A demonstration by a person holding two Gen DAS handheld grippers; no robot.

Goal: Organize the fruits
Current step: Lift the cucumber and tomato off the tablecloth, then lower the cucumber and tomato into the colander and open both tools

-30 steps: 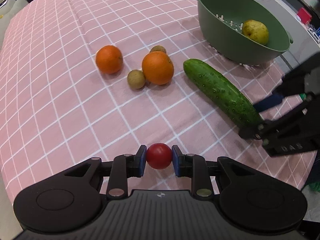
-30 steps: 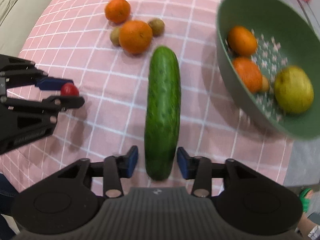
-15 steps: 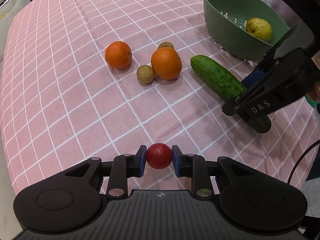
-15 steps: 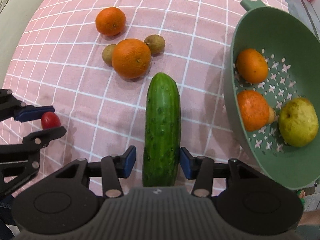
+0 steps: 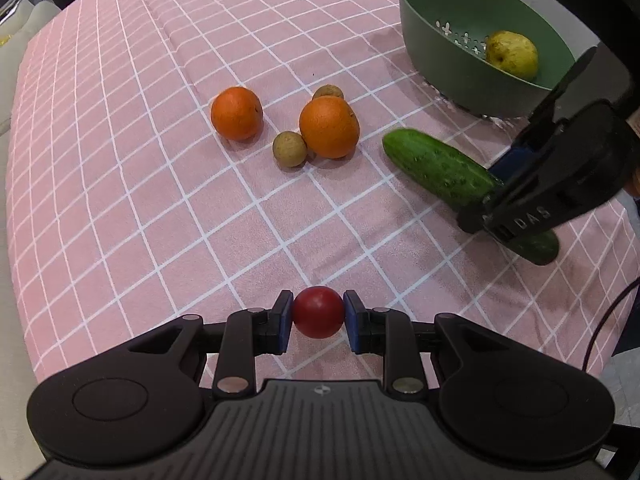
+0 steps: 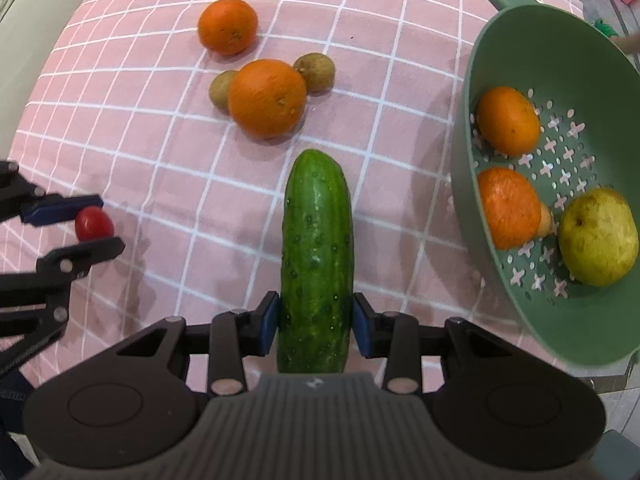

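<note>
My left gripper [image 5: 318, 317] is shut on a small red tomato [image 5: 318, 311] just above the pink checked cloth; the same tomato [image 6: 94, 223] shows at the left of the right wrist view. My right gripper [image 6: 316, 320] points down over the near end of a long green cucumber [image 6: 316, 232] lying on the cloth. Its jaws are closing and the blue pads touch the cucumber's sides. From the left wrist view, the right gripper [image 5: 492, 190] straddles the cucumber [image 5: 436, 168]. A green colander [image 6: 600, 320] to the right holds two oranges [image 6: 508, 120] and a yellow pear [image 6: 598, 238].
Two oranges [image 5: 237, 113] [image 5: 329, 126] and two small brown fruits [image 5: 289, 149] [image 5: 328, 91] lie on the cloth beyond the cucumber. The colander [image 5: 440, 40] stands at the table's far right edge. A pale cushion [image 6: 36, 20] borders the left side.
The right gripper slid over the cucumber's near end and its jaws narrowed until the pads met the sides. The left gripper kept still with the tomato.
</note>
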